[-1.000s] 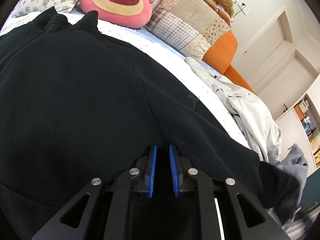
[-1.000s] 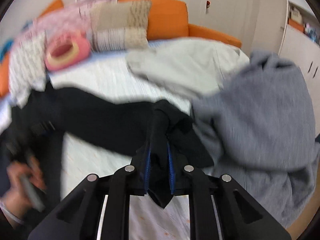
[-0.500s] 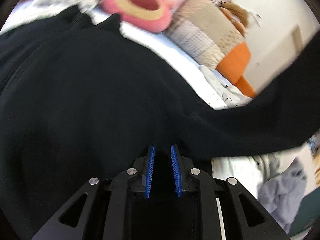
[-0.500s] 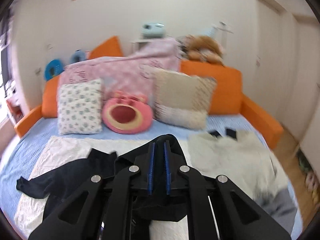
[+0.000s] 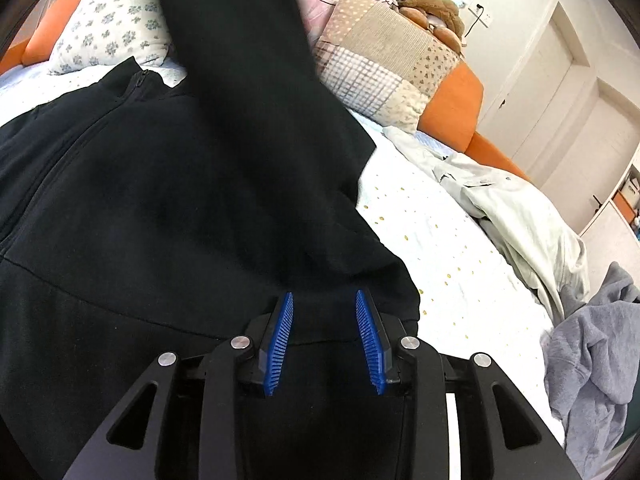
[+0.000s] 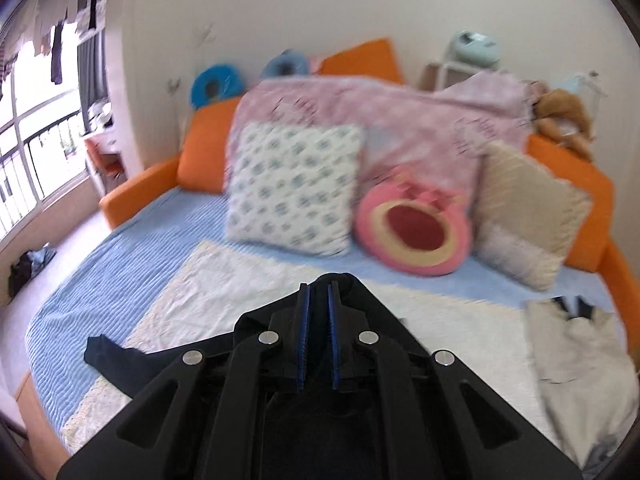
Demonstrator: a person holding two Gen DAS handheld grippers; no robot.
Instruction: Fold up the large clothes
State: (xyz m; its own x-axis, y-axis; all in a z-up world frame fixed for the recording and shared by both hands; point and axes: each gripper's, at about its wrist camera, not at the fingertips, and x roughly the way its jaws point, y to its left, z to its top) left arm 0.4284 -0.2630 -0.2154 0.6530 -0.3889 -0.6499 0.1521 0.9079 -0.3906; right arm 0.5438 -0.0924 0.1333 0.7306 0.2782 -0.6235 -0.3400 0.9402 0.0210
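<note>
The left wrist view looks down close over the black zip jacket [image 5: 140,208] toward the bed's [image 5: 440,232] right side and the doors, while the right wrist view looks from higher and farther across the whole bed [image 6: 132,248] toward the headboard wall, both sharing the floral pillow [image 5: 116,28] [image 6: 292,188] and patchwork pillow [image 5: 384,64] [image 6: 524,216].

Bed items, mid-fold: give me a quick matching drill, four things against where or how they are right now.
Things:
1. black zip jacket
2. black sleeve
3. grey garment
4. pale shirt

States:
A. crumpled heap at the bed's right edge
B. lifted, crossing over the jacket's body
C. spread flat, front up
D. lying loose between the patchwork pillow and the grey heap

Pairs: 1-C, 2-B, 3-A, 4-D
</note>
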